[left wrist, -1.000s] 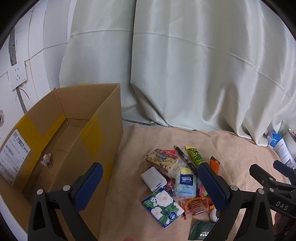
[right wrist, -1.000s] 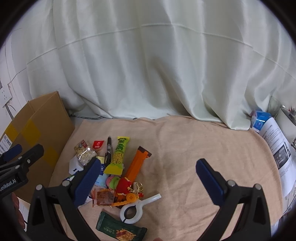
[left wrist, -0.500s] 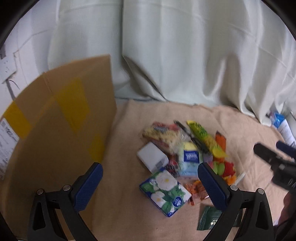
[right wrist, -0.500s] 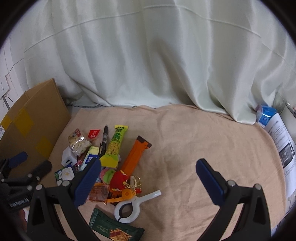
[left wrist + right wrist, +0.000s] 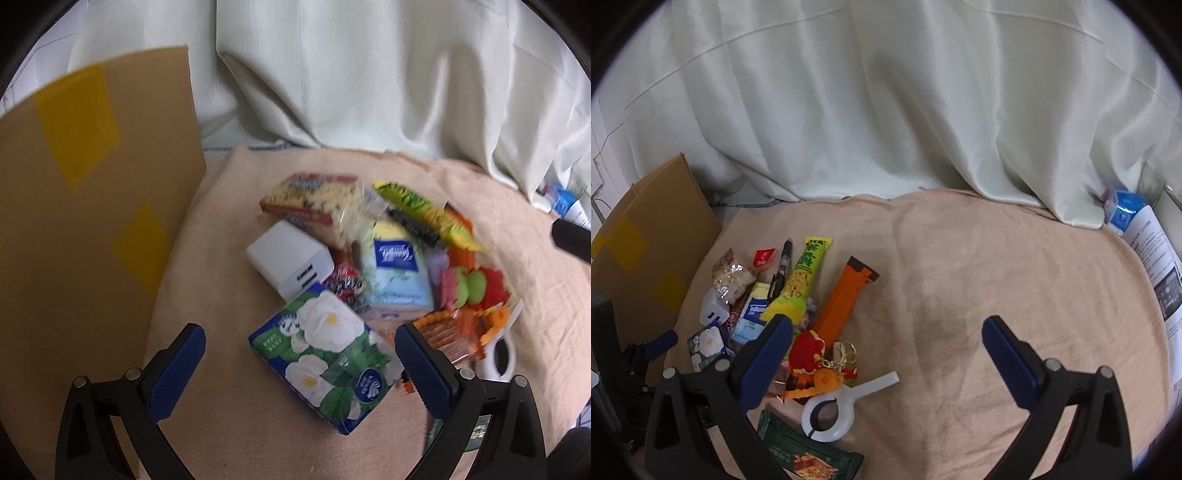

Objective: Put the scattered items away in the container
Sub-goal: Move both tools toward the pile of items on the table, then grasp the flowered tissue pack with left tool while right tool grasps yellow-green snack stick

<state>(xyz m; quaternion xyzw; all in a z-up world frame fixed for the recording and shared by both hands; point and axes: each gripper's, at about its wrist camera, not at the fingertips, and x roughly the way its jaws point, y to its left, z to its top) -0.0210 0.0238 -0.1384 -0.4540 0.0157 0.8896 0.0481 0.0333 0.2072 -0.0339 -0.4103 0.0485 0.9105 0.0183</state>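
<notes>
Pale curtain [image 5: 886, 110] backs a beige towel-covered worktop [image 5: 960, 266]. Cardboard box [image 5: 81, 229] (the container) stands at the left edge, its outer wall facing the pile; its opening is not in view.

Scattered items lie heaped together left of centre, well apart from the worktop's right side. Floral tissue pack [image 5: 328, 365] lies nearest the left hand-held gripper [image 5: 299, 369], partly between its wide-spread jaws, with no contact visible. White USB charger [image 5: 290, 264] just behind it; blue tissue pack [image 5: 397, 275] beside that. Right hand-held gripper [image 5: 886, 354] also spread wide, holding nothing, hovering over bare towel; white ring clip [image 5: 836, 404] and green wrapper [image 5: 809, 454] near its left jaw.

Risks (judgement):
- Left view blurred, so alignment on the floral pack is uncertain; a skewed close could pinch a corner and let the soft pack slip.
- Items overlap; lifting one may drag neighbours, e.g. the striped candy [image 5: 345, 278] touching the pack.
- Box wall is tall; a low carry could strike it.
- Towel wrinkles may snag a jaw.

Open room: broad bare towel to the right; narrow strip between pile and box.
</notes>
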